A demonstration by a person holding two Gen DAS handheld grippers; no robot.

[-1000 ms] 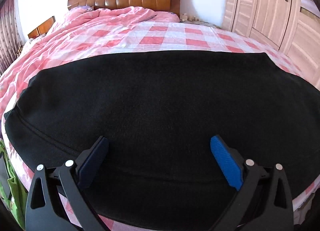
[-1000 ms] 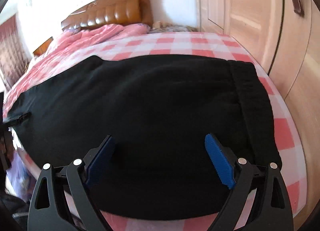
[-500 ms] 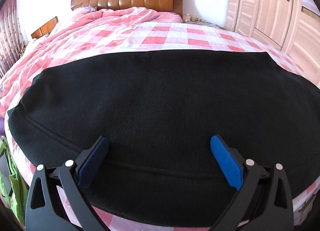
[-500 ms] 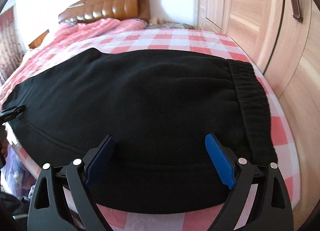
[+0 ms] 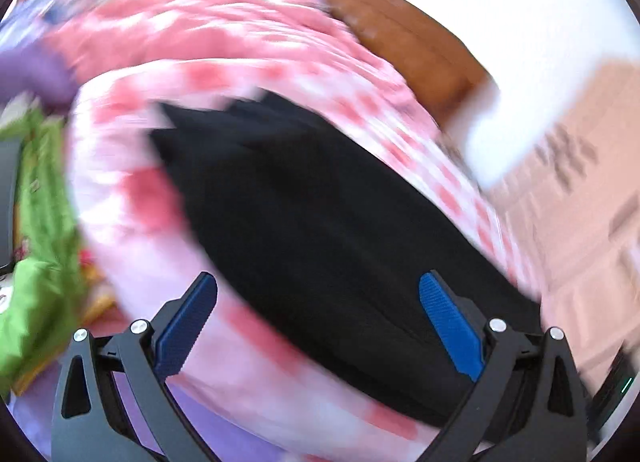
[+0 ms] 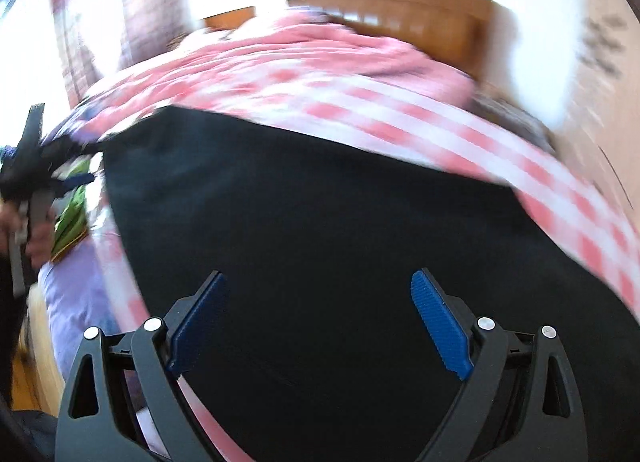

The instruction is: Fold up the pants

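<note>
I can read no text, label, brand or number anywhere; both my views are motion-blurred.

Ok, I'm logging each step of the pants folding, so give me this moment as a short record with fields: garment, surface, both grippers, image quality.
garment: black pants, spread flat, unfolded
surface: bed with pink-and-white checked bedspread, wooden headboard behind
left gripper: open, empty, over the near edge of the pants
right gripper: open, empty, above the pants
image quality: both views motion-blurred; fine detail unreadable
</note>
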